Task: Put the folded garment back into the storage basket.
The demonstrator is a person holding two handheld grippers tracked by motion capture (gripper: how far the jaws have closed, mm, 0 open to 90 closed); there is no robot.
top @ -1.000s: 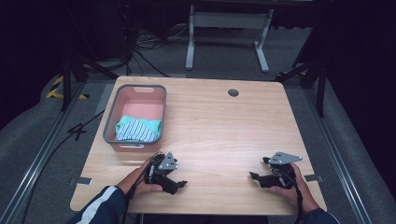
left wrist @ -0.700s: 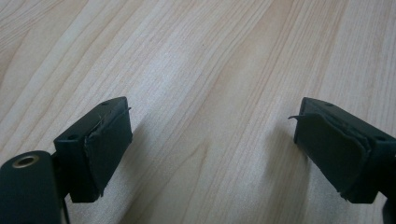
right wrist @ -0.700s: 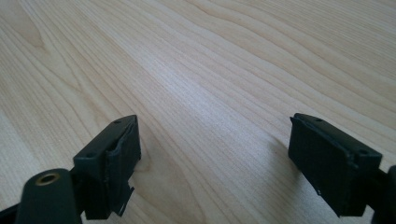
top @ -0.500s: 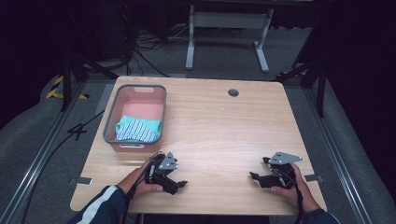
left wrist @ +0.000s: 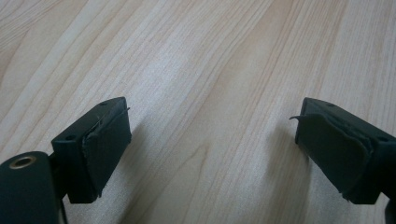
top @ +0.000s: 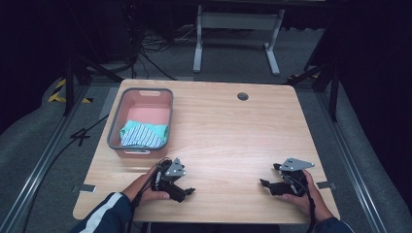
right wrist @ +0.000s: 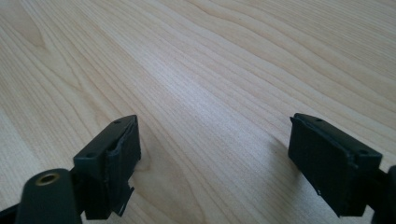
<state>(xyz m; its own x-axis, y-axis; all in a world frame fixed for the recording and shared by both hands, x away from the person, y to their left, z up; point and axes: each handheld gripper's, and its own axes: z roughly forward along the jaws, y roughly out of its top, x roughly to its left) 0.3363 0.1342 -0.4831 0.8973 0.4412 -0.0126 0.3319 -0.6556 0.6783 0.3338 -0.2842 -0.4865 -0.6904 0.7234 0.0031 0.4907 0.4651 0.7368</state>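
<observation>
A: Start at the left gripper (top: 187,191). How do its jaws stand?

B: Wide apart, with bare wood between the 2 pads (left wrist: 105,147). It rests near the front edge of the table (top: 233,141), around 7 o'clock from the table's middle. The left hand (top: 150,187) holds it with the jaws pointing toward 3 o'clock.

A: And the right gripper (top: 266,183)?

B: Spread just as wide, nothing held; its own view shows plain wood grain between the pads (right wrist: 119,161). It sits near 5 o'clock, jaws pointing toward 9 o'clock, so the 2 grippers face each other, well apart.

A: Where is the thing to be handled?

B: The folded striped cloth (top: 144,134) lies in the near end of the pink basket (top: 116,127), at about 12 o'clock from the left gripper and near it. The far end of the basket is empty.

A: So what does the reach call for?

B: I judge the left gripper is the one to go. Lift it clear of the grey rim, come down from above onto the cloth's top fold, and close on several layers, not 1 loose edge. The near wall is close to the cloth, so tilt the jaws away from it. The right gripper could steady the basket if it slides.
</observation>
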